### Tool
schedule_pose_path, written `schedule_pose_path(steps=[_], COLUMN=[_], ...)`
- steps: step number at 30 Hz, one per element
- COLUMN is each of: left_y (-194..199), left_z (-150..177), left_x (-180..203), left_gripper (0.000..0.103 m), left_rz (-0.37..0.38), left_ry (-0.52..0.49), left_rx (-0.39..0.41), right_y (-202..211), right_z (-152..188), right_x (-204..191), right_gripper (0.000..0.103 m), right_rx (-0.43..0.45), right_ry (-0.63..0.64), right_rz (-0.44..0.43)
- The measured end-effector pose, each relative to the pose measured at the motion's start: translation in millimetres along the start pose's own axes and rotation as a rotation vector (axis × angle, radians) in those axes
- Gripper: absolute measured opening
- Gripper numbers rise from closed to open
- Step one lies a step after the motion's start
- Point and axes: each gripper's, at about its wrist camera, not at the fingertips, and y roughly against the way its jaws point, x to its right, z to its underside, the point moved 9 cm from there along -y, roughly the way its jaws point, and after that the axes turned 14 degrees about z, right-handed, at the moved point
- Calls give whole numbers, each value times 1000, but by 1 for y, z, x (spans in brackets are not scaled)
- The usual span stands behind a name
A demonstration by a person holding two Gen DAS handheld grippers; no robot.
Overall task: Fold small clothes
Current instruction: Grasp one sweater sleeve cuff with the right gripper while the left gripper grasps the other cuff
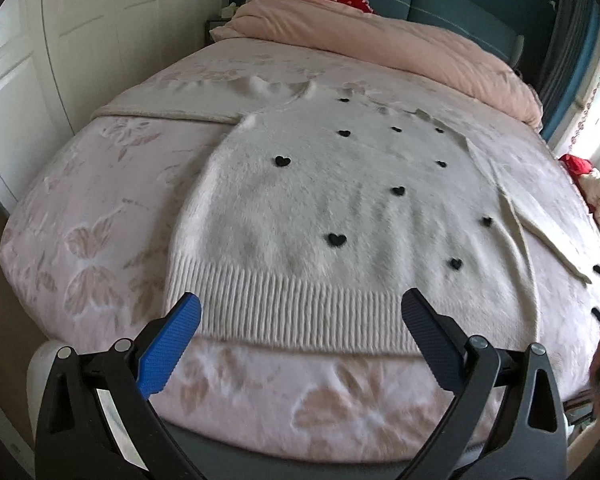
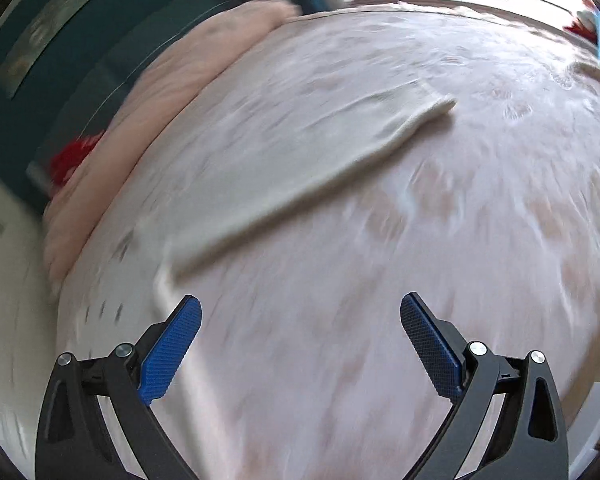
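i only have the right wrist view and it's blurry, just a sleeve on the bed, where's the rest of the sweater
Observer: The sweater lies flat on the bed, hem toward the left gripper.
Operator: is the left holding it
Observer: No, its jaws are open and empty, over the ribbed hem.
Operator: other sleeve folded in yet
Observer: No, the left sleeve is stretched out sideways.
Operator: anything on the front
Observer: Small black hearts dot it.

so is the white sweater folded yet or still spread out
Spread out: the sweater lies flat on the bed, hem and both sleeves showing, neither sleeve folded in.
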Motion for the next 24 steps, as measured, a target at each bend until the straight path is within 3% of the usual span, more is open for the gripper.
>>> schedule_pose_path(steps=[3, 7, 10, 11, 12, 13, 14, 16, 19, 22, 24], left_y=[-18, -39, -57, -64, -68, -73, -77, -82, -86, -87, -85], left_z=[-8, -12, -11, -11, -11, -12, -13, -17, -28, -44, -63], left_x=[1, 4, 8, 9, 10, 11, 12, 13, 12, 12, 11], left_gripper=[98, 98, 98, 98, 98, 98, 98, 98, 98, 98, 98], left_rz=[-15, -31, -28, -29, -29, -28, -26, -12, 22, 68, 87], left_ry=[-18, -54, -73, -84, -90, -99, -103, -97, -69, -24, 3], left_rx=[-14, -28, -50, -60, -64, -71, -74, -72, -55, -32, 6], right_y=[-51, -98, -115, -116, -118, -120, -114, -82, -19, 45, 72], right_z=[-59, -98, -115, -122, -126, -131, -137, -151, -144, -86, -14], right_x=[29, 58, 61, 57, 49, 38, 25, -20, -131, -262, -345], right_gripper=[98, 95, 72, 43, 21, 11, 11, 11, 11, 12, 15], right_rx=[-8, -30, -15, 6, 6, -11, 8, 98, 164, 146, 64], right_ry=[-143, -267, -255, -239, -218, -197, -188, -138, 33, 267, 434], right_rz=[27, 64, 94, 88, 79, 68, 37, -78, -309, -555, -700])
